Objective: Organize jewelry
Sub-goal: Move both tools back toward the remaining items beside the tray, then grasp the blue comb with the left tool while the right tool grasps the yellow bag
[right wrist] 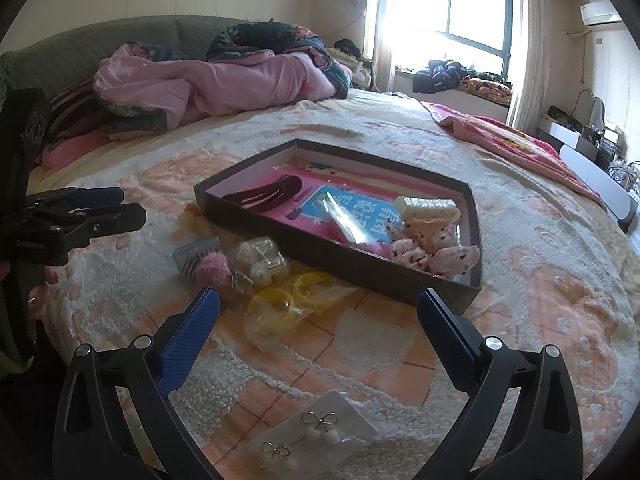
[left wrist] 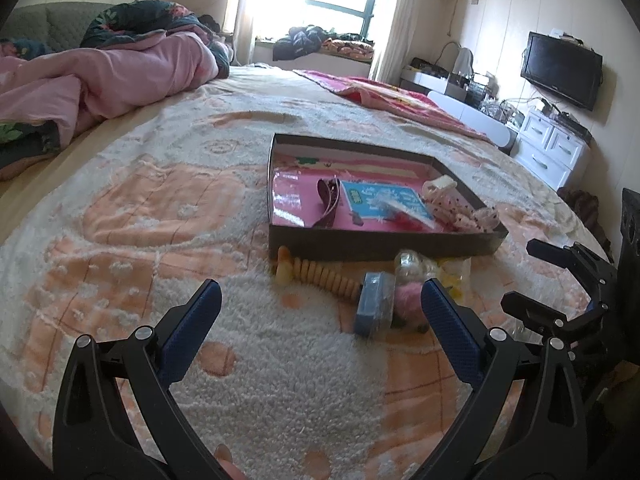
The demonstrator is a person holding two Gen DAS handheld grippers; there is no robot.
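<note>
Two grippers are hanging wide and empty: our right gripper low in frame over an earring card, our left gripper facing the loose jewelry pile; mid-frame beyond, the dark tray is sitting on the bedspread.

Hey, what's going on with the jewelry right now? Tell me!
Left gripper open, empty. Right gripper open, empty. Earring card lies on the blanket, outside the box. Nothing blocking.

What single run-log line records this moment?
left gripper: open, empty | right gripper: open, empty | tray: partly filled | earring card: on bedspread, nearest right gripper
</note>
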